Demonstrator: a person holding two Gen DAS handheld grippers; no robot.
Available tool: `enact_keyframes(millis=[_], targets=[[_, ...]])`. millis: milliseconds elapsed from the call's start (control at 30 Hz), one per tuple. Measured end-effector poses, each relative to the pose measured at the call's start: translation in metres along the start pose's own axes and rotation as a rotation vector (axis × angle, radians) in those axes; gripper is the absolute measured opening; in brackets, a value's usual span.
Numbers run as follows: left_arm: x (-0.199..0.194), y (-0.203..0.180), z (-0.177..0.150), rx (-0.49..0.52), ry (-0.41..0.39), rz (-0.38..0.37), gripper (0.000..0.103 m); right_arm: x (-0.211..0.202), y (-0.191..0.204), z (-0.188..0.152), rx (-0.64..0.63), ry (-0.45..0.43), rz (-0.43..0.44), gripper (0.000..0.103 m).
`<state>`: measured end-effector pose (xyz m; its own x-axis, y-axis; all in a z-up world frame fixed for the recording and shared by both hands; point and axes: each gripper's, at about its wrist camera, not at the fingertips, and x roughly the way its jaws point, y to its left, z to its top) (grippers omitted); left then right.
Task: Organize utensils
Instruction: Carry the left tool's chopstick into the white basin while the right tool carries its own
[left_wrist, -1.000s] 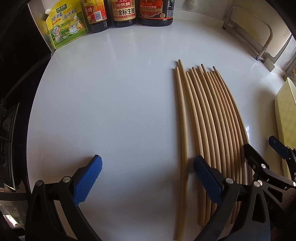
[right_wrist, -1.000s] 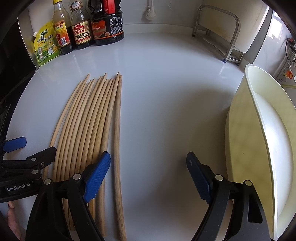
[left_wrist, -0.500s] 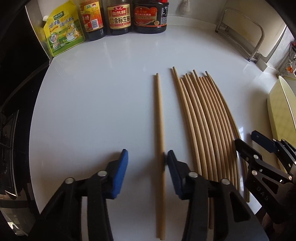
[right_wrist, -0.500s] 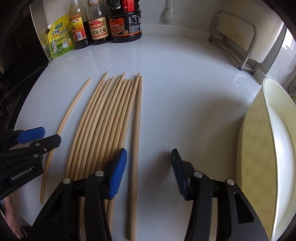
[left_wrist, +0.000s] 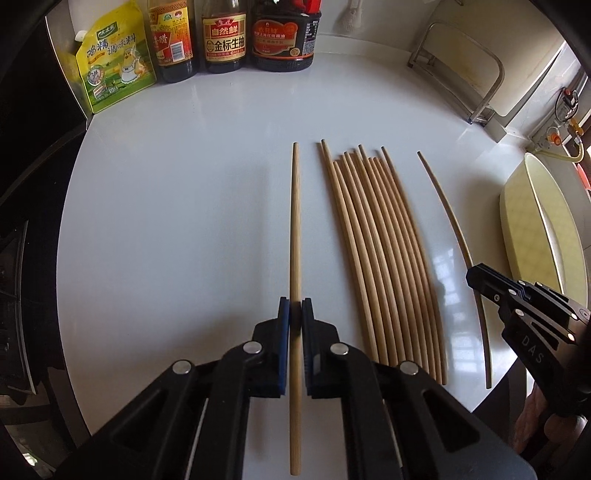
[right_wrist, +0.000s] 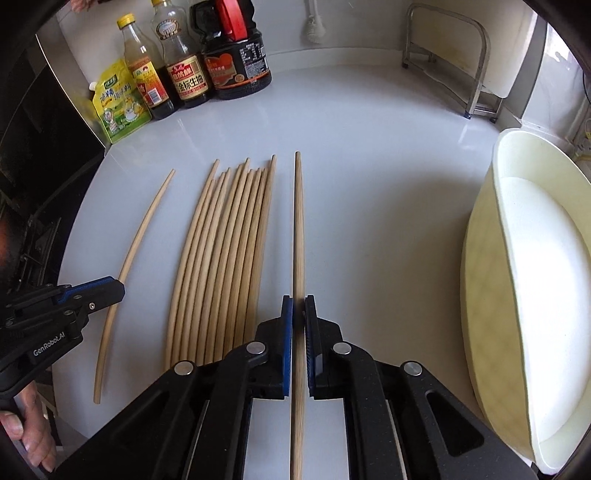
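Wooden chopsticks are being sorted on the white counter. One chopstick is pinched by the left gripper, its blue pads pressed together on the stick, left of the remaining bundle at centre frame. Another chopstick is pinched in the same way by the right gripper, right of the bundle. Each outermost stick seems taken so that the bundle is not disturbed, probably for the cream bin at the right edge.

A glossy white worktop reflects window light. Sauce bottles line the back wall. A metal rack stands right.
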<state>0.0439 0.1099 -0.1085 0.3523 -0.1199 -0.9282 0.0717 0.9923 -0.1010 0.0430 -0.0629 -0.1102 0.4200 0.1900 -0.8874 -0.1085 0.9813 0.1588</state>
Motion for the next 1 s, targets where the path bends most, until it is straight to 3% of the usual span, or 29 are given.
enact_keyframes(millis=[267, 467, 767, 1000], targets=[[-0.045, -0.045, 0.019, 0.122, -0.079, -0.053, 0.007, -0.067, -0.019, -0.003, 0.075, -0.108, 0.037, 0.006], [-0.060, -0.115, 0.040, 0.277, -0.119, -0.153, 0.007, -0.106, -0.078, -0.014, 0.210, -0.173, -0.024, 0.006], [-0.052, -0.252, 0.056, 0.539, -0.144, -0.270, 0.007, -0.134, -0.186, -0.041, 0.441, -0.222, -0.145, 0.006], [-0.022, -0.324, 0.064, 0.638, -0.109, -0.296, 0.007, -0.121, -0.233, -0.045, 0.533, -0.216, -0.180, 0.006]])
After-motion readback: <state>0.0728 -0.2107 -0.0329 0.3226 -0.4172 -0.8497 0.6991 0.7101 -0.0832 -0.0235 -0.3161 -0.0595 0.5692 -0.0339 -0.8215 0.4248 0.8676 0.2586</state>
